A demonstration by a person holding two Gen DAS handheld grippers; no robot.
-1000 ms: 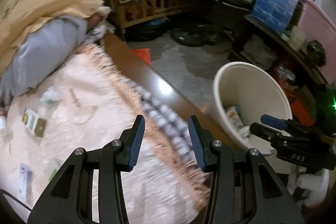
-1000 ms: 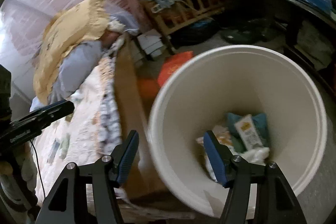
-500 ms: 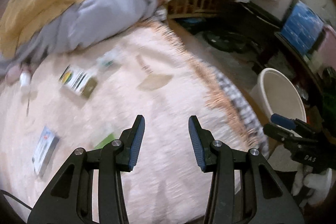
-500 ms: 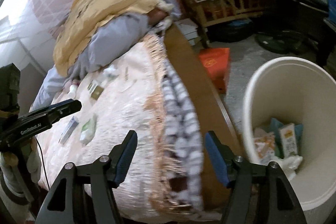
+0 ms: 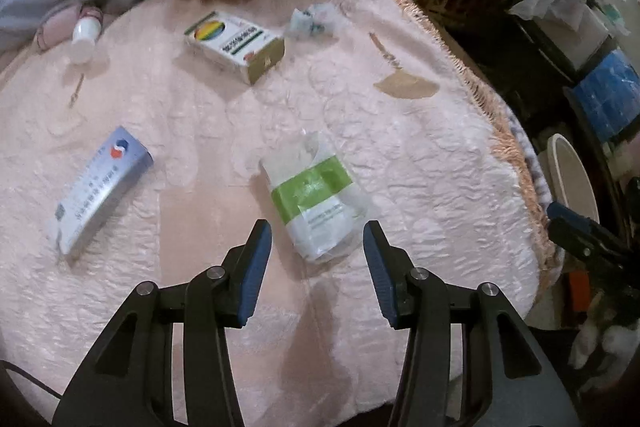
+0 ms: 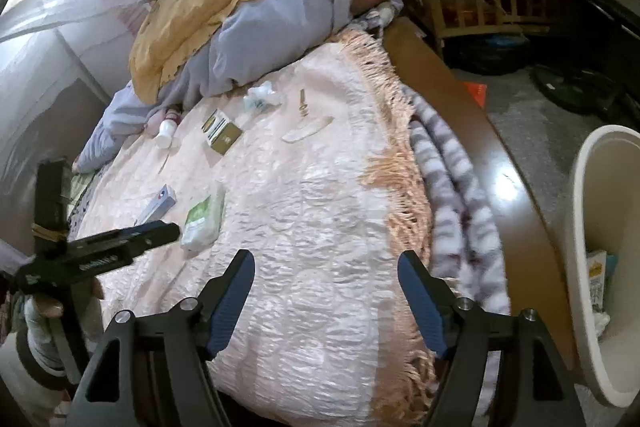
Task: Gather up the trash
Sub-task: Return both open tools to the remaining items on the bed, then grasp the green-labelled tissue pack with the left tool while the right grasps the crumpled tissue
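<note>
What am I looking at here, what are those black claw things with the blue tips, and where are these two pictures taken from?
Those are handheld tongs, one in each of a person's hands, each with a camera looking forward along its two fingers. One picture comes from the left tongs, the other from the right tongs. Both are open and hold nothing.

They are over a bed with a pink blanket. On it lie bits of trash: a green and white packet just ahead of the left tongs, a blue and white tube box, a box with a colourful label, a small white bottle and a crumpled wrapper.

In the right view, the white bin stands beside the bed with some trash already inside, and the left tongs show at the left edge, held by a gloved hand.
</note>
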